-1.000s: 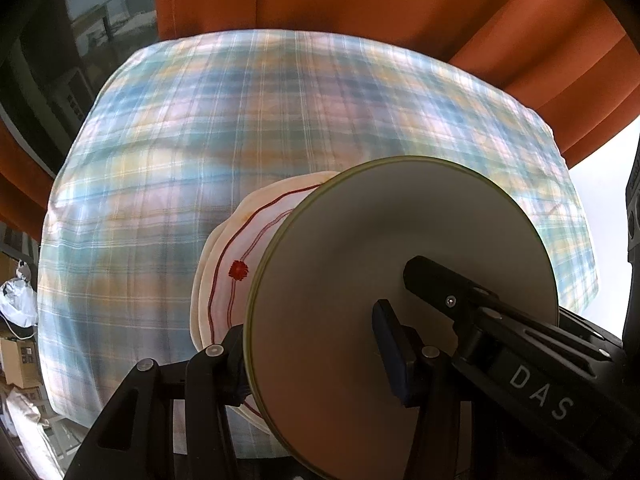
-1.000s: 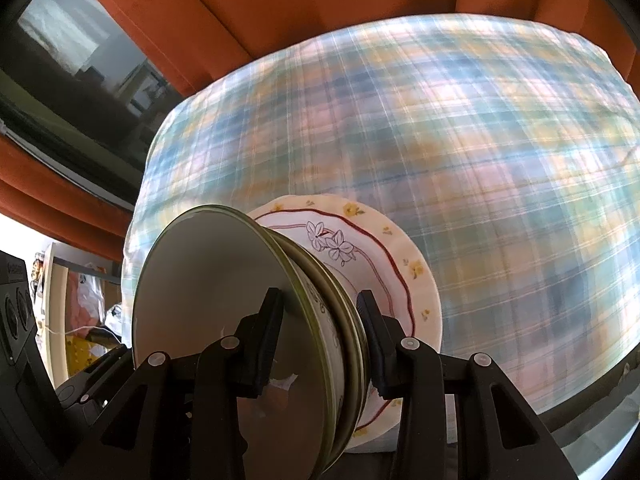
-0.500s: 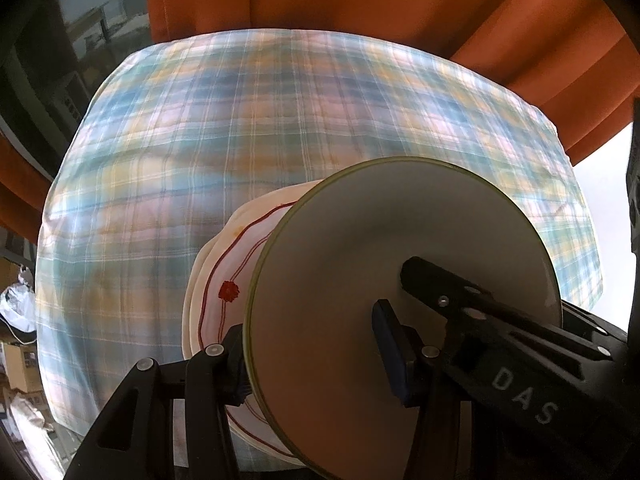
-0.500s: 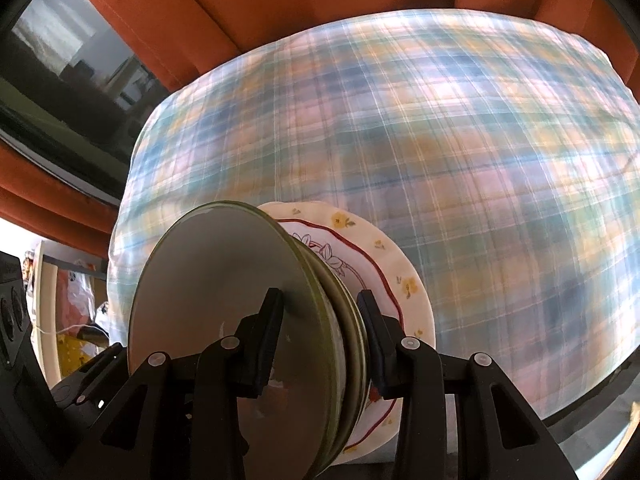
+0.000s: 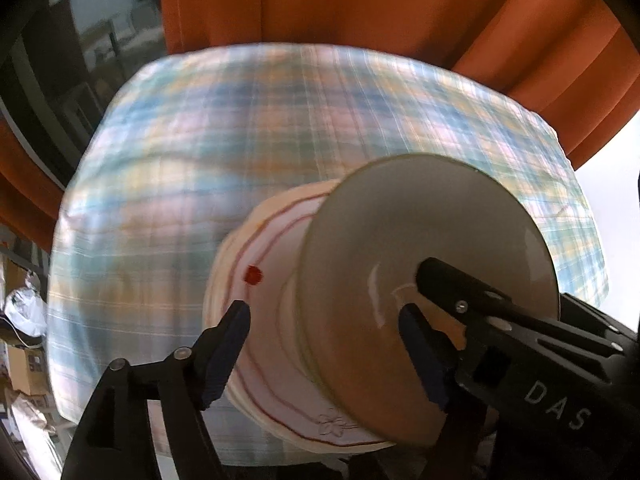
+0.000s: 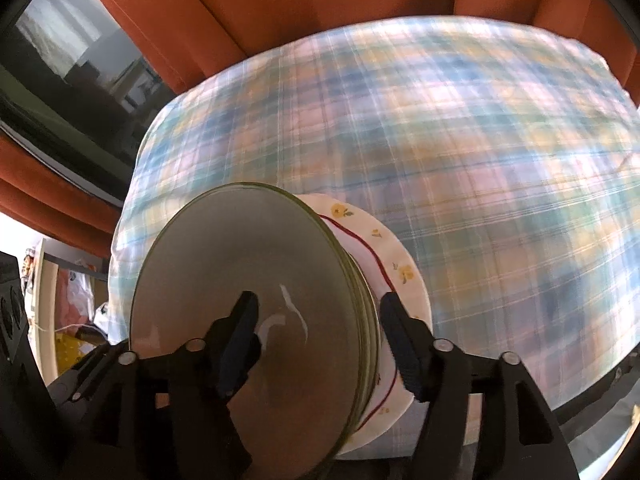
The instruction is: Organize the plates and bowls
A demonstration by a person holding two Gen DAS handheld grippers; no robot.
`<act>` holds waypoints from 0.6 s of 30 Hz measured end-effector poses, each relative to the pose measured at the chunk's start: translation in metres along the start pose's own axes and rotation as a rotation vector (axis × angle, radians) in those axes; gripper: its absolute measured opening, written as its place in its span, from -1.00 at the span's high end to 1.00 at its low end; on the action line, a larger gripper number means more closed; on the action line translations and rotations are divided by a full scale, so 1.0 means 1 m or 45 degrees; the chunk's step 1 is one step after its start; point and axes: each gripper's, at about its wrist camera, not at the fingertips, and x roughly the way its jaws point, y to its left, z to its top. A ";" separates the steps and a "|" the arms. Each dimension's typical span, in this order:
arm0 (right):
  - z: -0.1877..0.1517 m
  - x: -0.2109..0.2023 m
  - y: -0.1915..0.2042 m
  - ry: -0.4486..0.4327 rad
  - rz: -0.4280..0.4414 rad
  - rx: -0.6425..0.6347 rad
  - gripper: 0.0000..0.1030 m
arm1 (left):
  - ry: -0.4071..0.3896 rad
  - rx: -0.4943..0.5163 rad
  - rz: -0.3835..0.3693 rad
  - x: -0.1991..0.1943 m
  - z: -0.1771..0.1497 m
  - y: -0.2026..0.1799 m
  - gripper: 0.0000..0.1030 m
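Both pairs of tongs have just been opening: the left tongs (image 5: 324, 344) and right tongs (image 6: 318, 328) now stand wide, their pads clear of the stack between them. That stack, round grey-green glazed plates (image 6: 240, 300) on a cream scalloped plate with red line and yellow flowers (image 6: 404, 276), apparently rests released on the plaid-clothed worktop (image 6: 460, 160), gathered together for tidiness.

Left gripper (image 5: 324, 328) jaws just opened, straddling green-rimmed plate (image 5: 432, 248) stacked on floral plate (image 5: 260, 280), plaid cloth (image 5: 240, 128) beneath

place: home | cues: plaid tablecloth (image 5: 240, 140); orange curtains (image 5: 360, 8); floral plates (image 6: 400, 272)
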 end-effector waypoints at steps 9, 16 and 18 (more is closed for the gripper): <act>-0.013 -0.039 0.003 -0.192 -0.053 -0.056 -0.38 | -0.223 -0.007 0.128 -0.039 -0.008 0.007 -0.58; -0.030 -0.080 -0.011 -0.355 -0.016 -0.110 -0.39 | -0.392 -0.124 0.208 -0.070 -0.029 0.002 -0.58; -0.038 -0.090 -0.020 -0.391 -0.017 -0.124 -0.39 | -0.430 -0.121 0.233 -0.077 -0.039 -0.007 -0.61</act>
